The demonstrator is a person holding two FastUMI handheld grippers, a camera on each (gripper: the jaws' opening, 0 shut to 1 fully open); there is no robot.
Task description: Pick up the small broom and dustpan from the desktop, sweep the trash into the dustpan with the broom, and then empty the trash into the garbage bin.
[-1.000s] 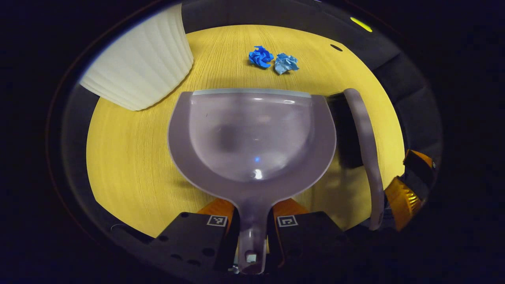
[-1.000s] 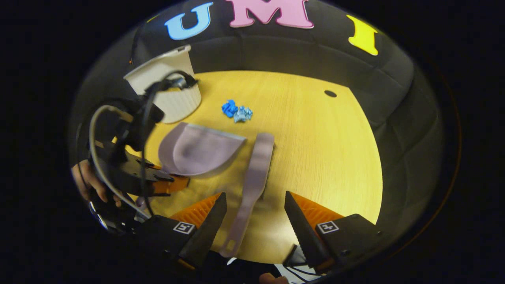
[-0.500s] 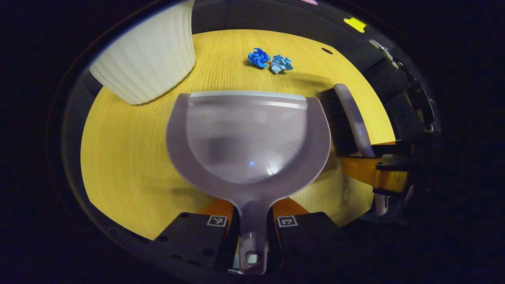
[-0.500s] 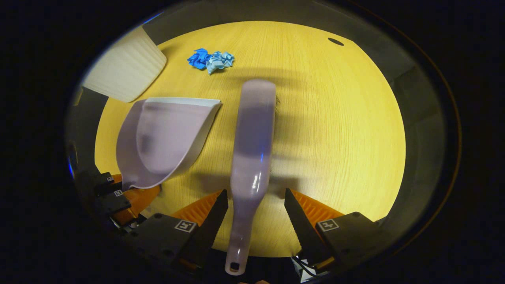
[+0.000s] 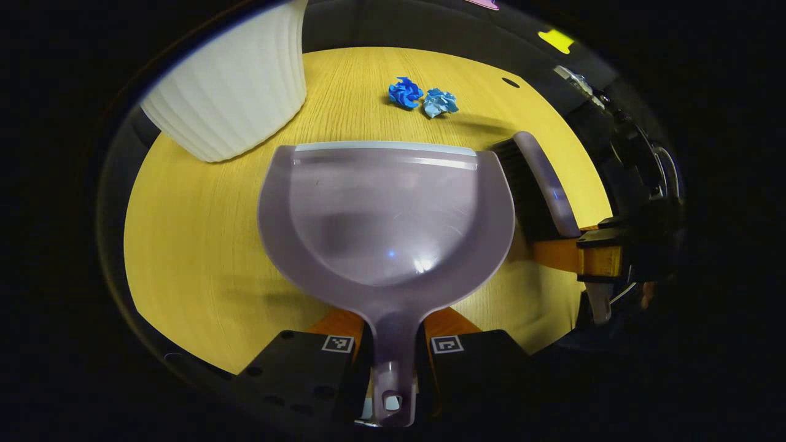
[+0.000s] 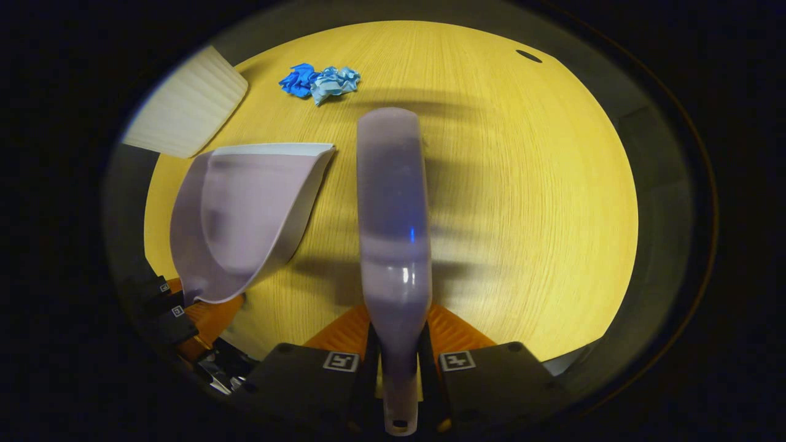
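Your left gripper (image 5: 393, 368): closed on the handle of the translucent mauve plastic dustpan (image 5: 384, 212), both fingers pressing it; pan mouth points to 12 o'clock.
Your right gripper (image 6: 398, 374): clamped on the handle of the mauve plastic small broom (image 6: 393, 215), which runs toward 12 o'clock.
Trash: dark blue crumpled paper ball (image 5: 405, 92) touching a light blue crumpled paper ball (image 5: 439, 102), beyond the pan lip at 12 o'clock, well apart from it.
Garbage bin: white ribbed plastic bin (image 5: 233, 86) at 10 o'clock on the yellow wooden desktop (image 5: 190, 233).
In the way: nothing lies between pan lip and trash.
Left gripper view: you see the broom's dark bristles at 3 o'clock.
Right gripper view: you see the broom's smooth back.
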